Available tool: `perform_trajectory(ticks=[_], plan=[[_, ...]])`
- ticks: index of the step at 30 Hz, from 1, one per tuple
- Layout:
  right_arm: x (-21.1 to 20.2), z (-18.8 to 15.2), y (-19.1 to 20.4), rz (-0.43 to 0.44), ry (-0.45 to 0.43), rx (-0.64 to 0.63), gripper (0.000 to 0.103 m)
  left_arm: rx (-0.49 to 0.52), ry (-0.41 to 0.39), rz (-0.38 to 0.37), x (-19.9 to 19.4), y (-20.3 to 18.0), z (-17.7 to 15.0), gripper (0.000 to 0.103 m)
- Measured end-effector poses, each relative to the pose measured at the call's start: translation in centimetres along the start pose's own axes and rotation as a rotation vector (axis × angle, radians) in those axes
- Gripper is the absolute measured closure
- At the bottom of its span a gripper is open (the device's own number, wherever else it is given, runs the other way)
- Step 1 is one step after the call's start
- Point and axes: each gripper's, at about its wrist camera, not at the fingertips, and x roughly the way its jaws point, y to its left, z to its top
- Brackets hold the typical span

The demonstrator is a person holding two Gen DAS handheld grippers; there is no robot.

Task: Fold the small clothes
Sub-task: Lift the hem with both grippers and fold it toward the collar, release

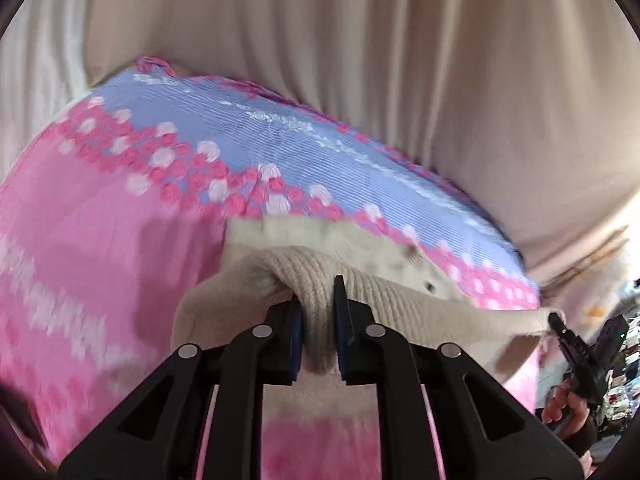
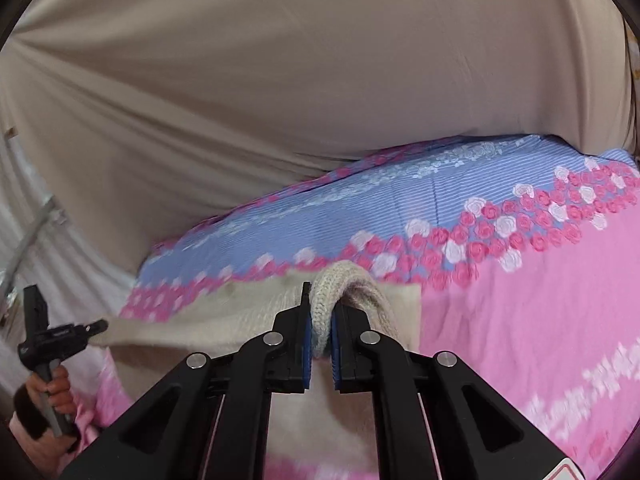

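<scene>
A cream knitted garment [image 1: 320, 276] lies on a pink and blue flowered bedspread [image 1: 100, 240]. My left gripper [image 1: 318, 304] is shut on its ribbed edge, bunched between the jaws. My right gripper [image 2: 320, 320] is shut on another ribbed edge of the same garment [image 2: 224, 320]. The garment hangs stretched between the two grippers, just above the bedspread [image 2: 520, 300]. The right gripper shows at the far right of the left wrist view [image 1: 560, 326], and the left gripper at the far left of the right wrist view [image 2: 96, 326], each held by a hand.
A beige draped cloth [image 1: 360, 60] hangs behind the bed as a backdrop and also fills the top of the right wrist view [image 2: 280, 80]. Cluttered items [image 1: 624, 344] lie past the bed's right edge. A metal frame [image 2: 28, 240] stands at the left.
</scene>
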Motion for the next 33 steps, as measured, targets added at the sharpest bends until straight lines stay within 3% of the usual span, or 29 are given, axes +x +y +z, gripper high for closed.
perform_trajectory(ticks=[3, 7, 9, 11, 12, 13, 15, 18, 21, 24, 26, 28, 29, 32, 33], plan=[[6.8, 1.1, -1.5, -0.058, 0.056, 0.052, 0.097, -0.011, 0.053, 0.104, 7.9, 0.0, 3.2, 0.091], [14.5, 0.5, -3.3, -0.152, 0.221, 0.087, 0.093, 0.023, 0.163, 0.205, 15.2, 0.3, 3.9, 0.087], [15.2, 0.1, -3.7, -0.175, 0.228, 0.098, 0.09, -0.01, 0.194, 0.205, 16.9, 1.3, 3.8, 0.086], [14.2, 0.2, -4.0, -0.149, 0.194, 0.133, 0.087, -0.05, 0.15, 0.168, 16.2, 2.0, 4.3, 0.082], [13.3, 0.4, -4.3, -0.135, 0.169, 0.161, 0.078, -0.06, 0.119, 0.145, 15.4, 2.3, 4.6, 0.075], [12.5, 0.5, -4.4, -0.142, 0.146, 0.181, 0.059, -0.063, 0.093, 0.146, 14.6, 2.4, 4.8, 0.062], [10.4, 0.7, -4.6, -0.135, 0.069, 0.21, 0.051, -0.067, 0.013, 0.178, 12.6, 2.6, 5.0, 0.043], [9.1, 0.9, -3.7, -0.15, 0.072, 0.147, 0.051, -0.019, -0.026, 0.21, 10.7, 2.1, 5.2, 0.041], [9.0, 0.4, -1.3, -0.063, 0.145, 0.06, 0.08, 0.03, -0.011, 0.159, 9.9, 0.5, 4.1, 0.041], [12.0, -0.8, 0.3, -0.087, 0.22, -0.017, 0.089, 0.059, 0.056, 0.164, 12.2, -1.0, 2.5, 0.041], [15.5, -2.2, -1.2, -0.2, 0.315, -0.003, 0.09, 0.081, 0.127, 0.239, 15.6, -1.2, 1.4, 0.041], [16.0, -2.3, -1.7, -0.206, 0.296, 0.012, 0.092, 0.085, 0.188, 0.309, 18.2, -0.7, 0.4, 0.043], [15.2, -1.7, -1.2, -0.216, 0.297, 0.022, 0.092, 0.125, 0.161, 0.33, 17.8, -1.3, 0.3, 0.043], [12.3, -1.3, -0.4, -0.2, 0.221, 0.002, 0.083, 0.151, 0.12, 0.3, 16.0, -2.1, 0.4, 0.042], [12.0, -1.6, -0.6, -0.234, 0.231, -0.021, 0.076, 0.14, 0.12, 0.309, 15.6, -1.8, 0.4, 0.042]])
